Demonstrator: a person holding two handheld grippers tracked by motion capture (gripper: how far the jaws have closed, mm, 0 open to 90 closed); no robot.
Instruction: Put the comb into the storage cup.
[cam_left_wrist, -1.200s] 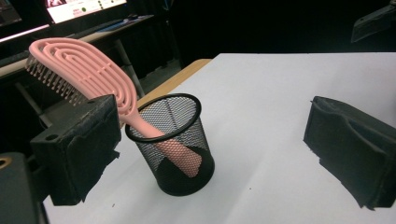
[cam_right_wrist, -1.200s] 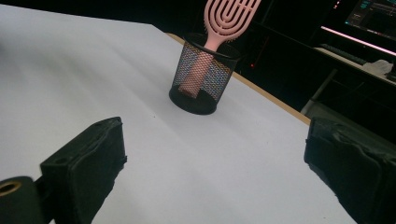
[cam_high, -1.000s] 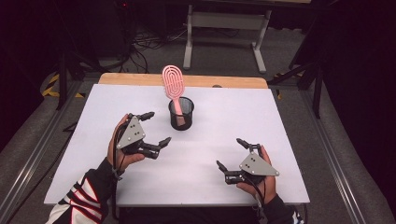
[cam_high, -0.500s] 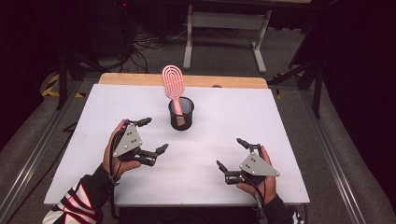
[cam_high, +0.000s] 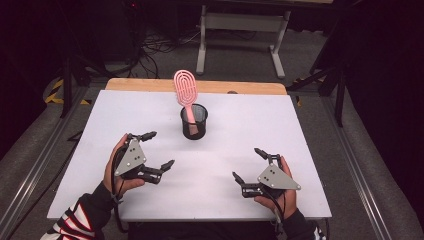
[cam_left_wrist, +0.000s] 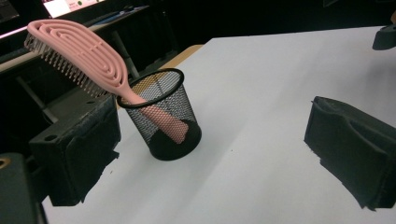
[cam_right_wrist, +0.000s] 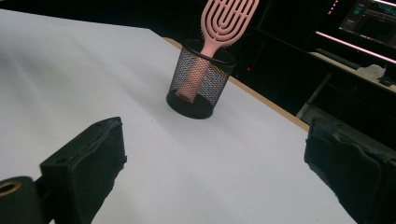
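At lower left of the high view, the left hand-held gripper (cam_high: 156, 150) is held over the white counter (cam_high: 310, 130) with its jaws spread wide and nothing between them. At upper centre, a pink hairbrush (cam_high: 186, 93) is seen standing handle-down, tilted, in a black mesh cup (cam_high: 194, 121). At lower right, the right hand-held gripper (cam_high: 248, 162) is likewise held agape and empty.

I cannot read any text, label, brand or number here; the screen (cam_right_wrist: 373, 21) behind the table (cam_right_wrist: 187, 158) is too blurred to read.
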